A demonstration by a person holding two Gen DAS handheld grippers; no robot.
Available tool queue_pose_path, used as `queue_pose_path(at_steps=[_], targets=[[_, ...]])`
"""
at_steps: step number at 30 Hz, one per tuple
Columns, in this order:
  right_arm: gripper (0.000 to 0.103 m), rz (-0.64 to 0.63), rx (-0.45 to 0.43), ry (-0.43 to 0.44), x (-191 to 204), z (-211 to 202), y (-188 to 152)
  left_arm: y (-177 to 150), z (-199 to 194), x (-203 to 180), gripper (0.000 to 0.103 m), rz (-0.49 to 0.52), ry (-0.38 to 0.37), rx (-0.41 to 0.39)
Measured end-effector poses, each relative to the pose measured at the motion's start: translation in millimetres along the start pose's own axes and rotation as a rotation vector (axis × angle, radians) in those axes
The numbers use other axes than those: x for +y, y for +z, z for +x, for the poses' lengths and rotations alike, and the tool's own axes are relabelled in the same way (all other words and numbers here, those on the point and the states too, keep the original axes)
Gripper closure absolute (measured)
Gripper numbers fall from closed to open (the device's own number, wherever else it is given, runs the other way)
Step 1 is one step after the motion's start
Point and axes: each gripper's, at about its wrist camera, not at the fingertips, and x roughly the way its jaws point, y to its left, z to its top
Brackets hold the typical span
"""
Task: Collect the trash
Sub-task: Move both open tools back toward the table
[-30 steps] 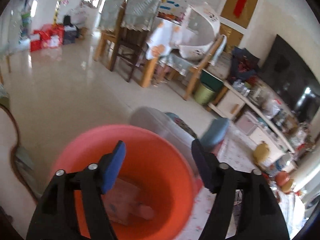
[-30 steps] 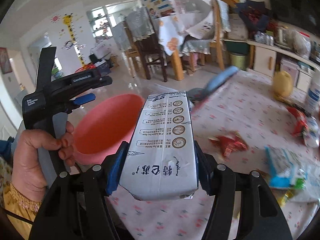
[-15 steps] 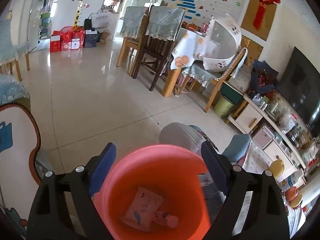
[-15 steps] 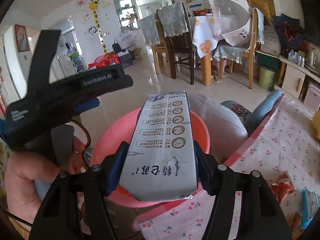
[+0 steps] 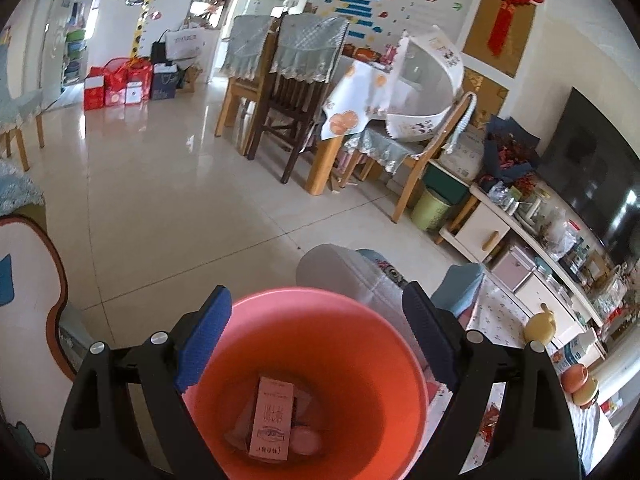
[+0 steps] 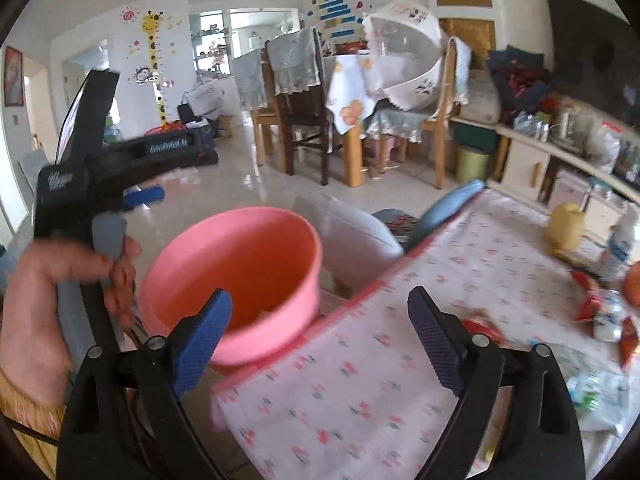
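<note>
A pink plastic basin [image 5: 376, 364] sits just below my left gripper [image 5: 318, 344], whose jaws stand wide apart above its rim and hold nothing. A carton box [image 5: 272, 416] lies inside the basin with other wrappers. In the right wrist view the basin [image 6: 240, 280] is at the table's left edge, with the left gripper body [image 6: 120, 160] and the hand above it. My right gripper [image 6: 320, 344] is open and empty over the floral tablecloth [image 6: 400, 360]. Red and white wrappers [image 6: 600, 312] lie on the cloth at the right.
A grey cushion [image 6: 352, 236] and a blue stool [image 6: 444, 208] stand beyond the basin. A yellow jug [image 6: 564, 224] and a bottle [image 6: 620, 240] stand on the table's far right. Dining chairs and a table [image 5: 304, 120] stand across the tiled floor.
My right gripper has opened and let go of the carton, which now lies in the basin. The right gripper has swung right, back over the tablecloth.
</note>
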Motion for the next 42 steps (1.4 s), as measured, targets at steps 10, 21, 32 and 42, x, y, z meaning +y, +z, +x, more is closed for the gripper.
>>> queue_pose_path(at_steps=[10, 21, 32, 42], targets=[[0.011, 0.040, 0.007, -0.085, -39.5, -44.1, -48.6, -12.1, -10.7, -44.0, 0.015, 0.130, -0.017, -0.035], [0.011, 0.150, 0.013, -0.108, -82.3, -63.4, -70.7, -34.0, -17.7, -111.1, 0.015, 0.316, -0.091, -0.050], [0.011, 0.174, 0.017, -0.147, -110.1, -83.7, -79.9, -70.4, -24.8, -174.0, 0.015, 0.455, -0.170, -0.038], [0.011, 0.206, 0.004, -0.188, -143.1, -112.5, -88.2, -105.6, -22.7, -224.5, 0.007, 0.580, -0.224, 0.016]])
